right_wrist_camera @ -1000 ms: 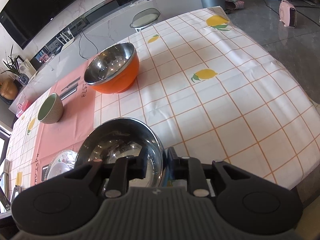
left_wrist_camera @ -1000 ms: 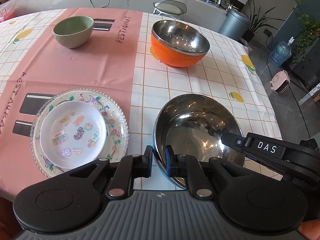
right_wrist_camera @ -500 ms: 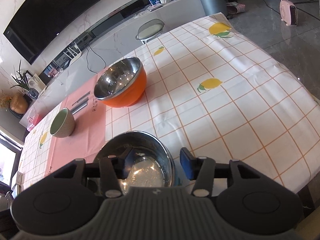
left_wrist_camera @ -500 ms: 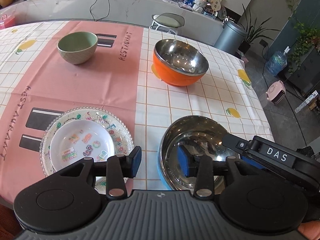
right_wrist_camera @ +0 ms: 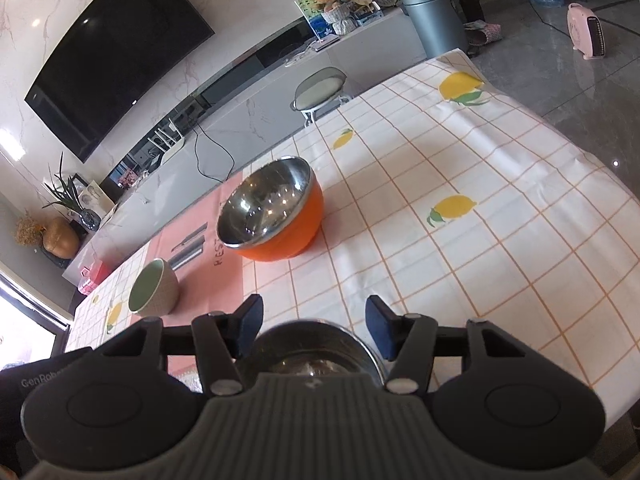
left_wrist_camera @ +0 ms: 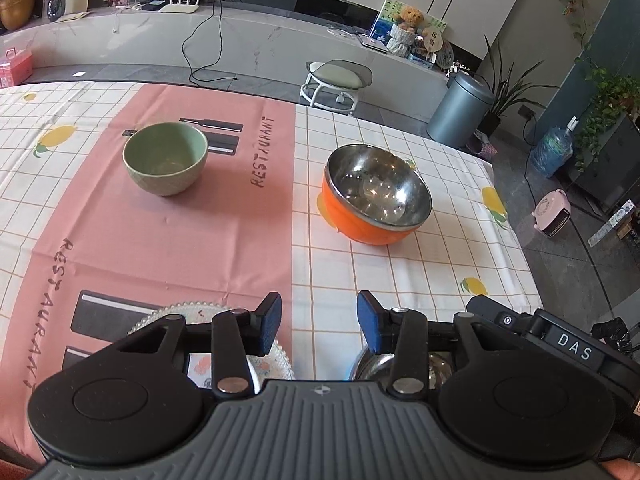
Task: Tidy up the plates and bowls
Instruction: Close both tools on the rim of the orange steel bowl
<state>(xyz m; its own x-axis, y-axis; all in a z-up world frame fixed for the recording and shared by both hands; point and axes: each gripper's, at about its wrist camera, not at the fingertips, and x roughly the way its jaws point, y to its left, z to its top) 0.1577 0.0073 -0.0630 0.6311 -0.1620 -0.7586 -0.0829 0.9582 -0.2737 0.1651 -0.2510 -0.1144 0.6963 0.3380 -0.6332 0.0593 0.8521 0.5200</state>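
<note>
Both tools wide and holding nothing, above the near edge of the worktop (left_wrist_camera: 392,264).

Left tool (left_wrist_camera: 319,322) with blue pads (left_wrist_camera: 270,322) far apart, over bare checked cloth between the glass plate (left_wrist_camera: 280,356) and the steel bowl (left_wrist_camera: 364,360), touching neither. Right tool (right_wrist_camera: 315,326) equally wide, just above the steel bowl (right_wrist_camera: 312,344), rim between the pads but not gripped. Steel bowl at the near edge, mostly hidden under the tools; shiny inside. Orange bowl (left_wrist_camera: 376,196) upright further in on the checked part, steel lining, well apart from the green bowl (left_wrist_camera: 166,158) on the pink strip. Much free cloth between near and far bowls, and to the right up to the worktop edge, where the floor begins. Plate: beaded clear rim, small white dish (left_wrist_camera: 200,368) with stickers inside, mostly covered.
</note>
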